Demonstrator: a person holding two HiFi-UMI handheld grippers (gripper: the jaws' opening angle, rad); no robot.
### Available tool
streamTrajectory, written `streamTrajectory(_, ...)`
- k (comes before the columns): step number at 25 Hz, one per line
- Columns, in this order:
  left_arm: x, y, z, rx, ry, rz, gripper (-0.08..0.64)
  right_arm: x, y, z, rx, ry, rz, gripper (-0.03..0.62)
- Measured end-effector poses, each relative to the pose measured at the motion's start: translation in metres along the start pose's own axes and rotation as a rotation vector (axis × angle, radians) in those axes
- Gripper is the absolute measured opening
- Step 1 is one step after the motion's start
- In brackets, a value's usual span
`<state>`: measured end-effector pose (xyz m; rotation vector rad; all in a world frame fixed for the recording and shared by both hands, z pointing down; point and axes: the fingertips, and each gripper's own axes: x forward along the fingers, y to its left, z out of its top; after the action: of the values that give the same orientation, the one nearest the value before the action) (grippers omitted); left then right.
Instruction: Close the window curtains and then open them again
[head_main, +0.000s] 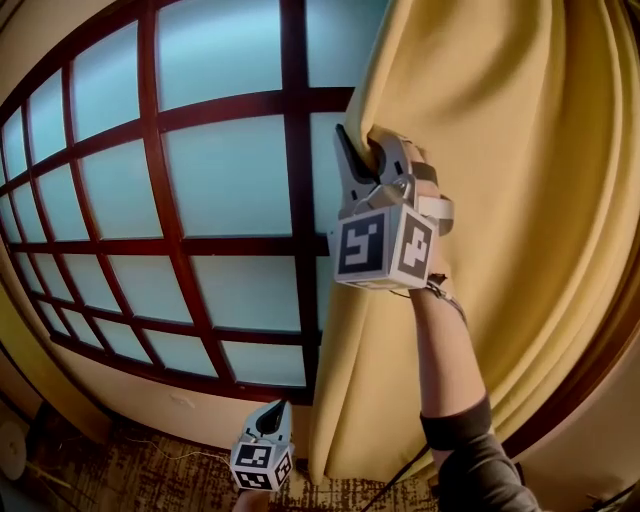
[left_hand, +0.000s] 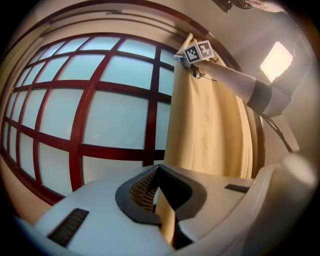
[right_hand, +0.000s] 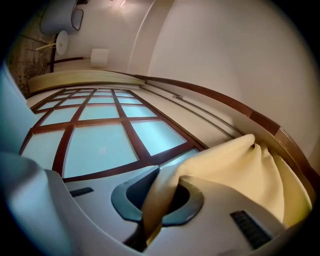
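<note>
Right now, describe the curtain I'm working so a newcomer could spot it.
Start at the big window with the dark red grid and frosted panes. Down its right side hangs the yellow curtain, gathered in deep folds. Unlike the flat panes and wall beside it, it is soft cloth, with the right gripper shut on its inner edge.

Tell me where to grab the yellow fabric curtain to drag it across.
Best bet: its free vertical edge, up high, approached from the red-framed window side with jaws straddling the edge. The yellow fabric curtain hangs in loose folds, so only that edge offers a thin bunch to pinch. The right gripper is shut on it there.
</note>
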<state>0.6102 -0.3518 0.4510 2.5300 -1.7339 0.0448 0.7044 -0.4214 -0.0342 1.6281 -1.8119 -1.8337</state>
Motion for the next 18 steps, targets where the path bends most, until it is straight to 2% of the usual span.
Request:
streamTrajectory(9,0.0,0.047,0.008,-0.01,-0.008,0.005,0.0,0.033,0.027,0.036,-0.044,-0.014,0.022,0.031)
streamTrajectory(11,-0.002,0.059,0.009,-0.009,-0.009,0.01,0.0,0.04,0.043,0.048,-0.067,-0.021,0.053,0.028)
streamTrajectory(15,-0.016,0.088,0.012,-0.019,-0.014,0.036,0.0,0.055,0.101,0.092,-0.091,-0.079,0.147,0.026)
streamTrajectory(18,-0.037,0.119,0.015,-0.038,-0.017,0.072,0.0,0.073,0.137,0.143,-0.063,-0.142,0.17,0.025)
